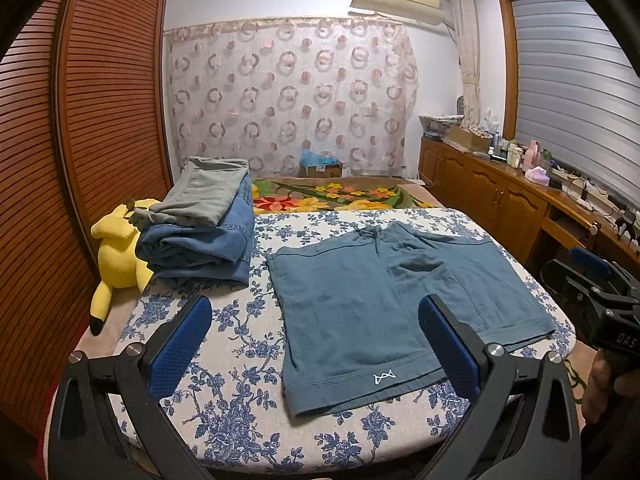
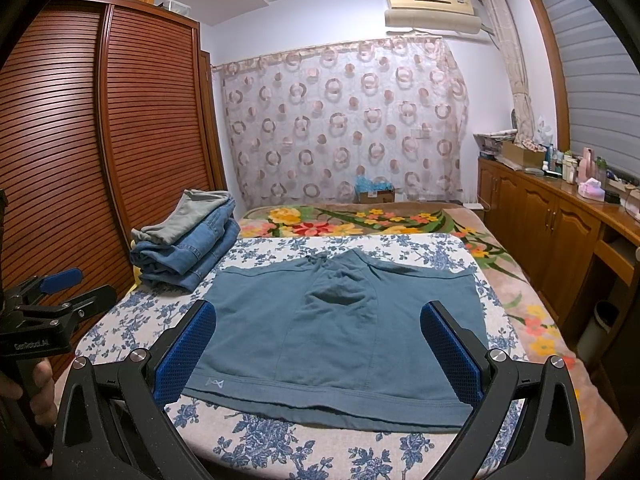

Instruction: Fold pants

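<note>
A: Where are the teal cotton shorts with a drawstring waist (image 1: 360, 304)?

B: They lie spread flat on the white board cover with blue flower print (image 1: 224, 360), the waistband on the far side, both leg hems toward the cameras. A small white logo (image 1: 384, 378) sits on the near hem.

A: And the grippers?

B: The left gripper (image 1: 314, 344) hovers above the near edge, its blue-padded jaws spread wide, nothing between them. The right gripper (image 2: 318, 346) is also spread wide and empty, above the shorts' near hem. I think neither touches the cloth, but the fisheye view makes this hard to judge.

A: What else is there?

B: A stack of folded blue jeans and grey trousers (image 2: 188, 236) rests at the far left corner, beside a yellow plush toy (image 1: 116, 256).
</note>
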Demonstrator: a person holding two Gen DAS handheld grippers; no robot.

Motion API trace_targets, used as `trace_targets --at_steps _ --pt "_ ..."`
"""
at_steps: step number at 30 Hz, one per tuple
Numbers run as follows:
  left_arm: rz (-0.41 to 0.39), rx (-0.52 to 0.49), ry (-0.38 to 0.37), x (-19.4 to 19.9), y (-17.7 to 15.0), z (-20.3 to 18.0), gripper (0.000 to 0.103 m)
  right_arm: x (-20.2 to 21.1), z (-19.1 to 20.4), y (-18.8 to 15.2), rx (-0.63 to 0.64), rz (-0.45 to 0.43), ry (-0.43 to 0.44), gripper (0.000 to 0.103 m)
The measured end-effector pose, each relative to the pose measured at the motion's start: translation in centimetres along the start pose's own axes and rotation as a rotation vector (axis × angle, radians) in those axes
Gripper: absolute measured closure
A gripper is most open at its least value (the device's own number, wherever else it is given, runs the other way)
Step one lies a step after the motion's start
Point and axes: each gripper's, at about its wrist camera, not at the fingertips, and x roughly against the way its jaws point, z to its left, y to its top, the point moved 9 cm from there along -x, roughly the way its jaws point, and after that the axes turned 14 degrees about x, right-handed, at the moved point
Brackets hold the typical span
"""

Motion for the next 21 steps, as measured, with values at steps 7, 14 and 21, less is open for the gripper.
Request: trace_targets --at_steps 7,14,21 --pt "-0.001 0.000 0.002 0.04 -0.02 0.00 0.000 0.01 0.00 -0.01 0.000 -0.001 0.000 0.001" --pt "-0.003 -0.002 0.001 0.05 -0.10 -0.01 0.000 0.06 0.01 0.04 -0.001 -0.003 0.000 0.001" --pt "-0.004 -0.002 0.000 0.04 -0.09 -0.02 0.000 0.11 0.02 0.07 -0.002 -0.004 0.001 0.001"
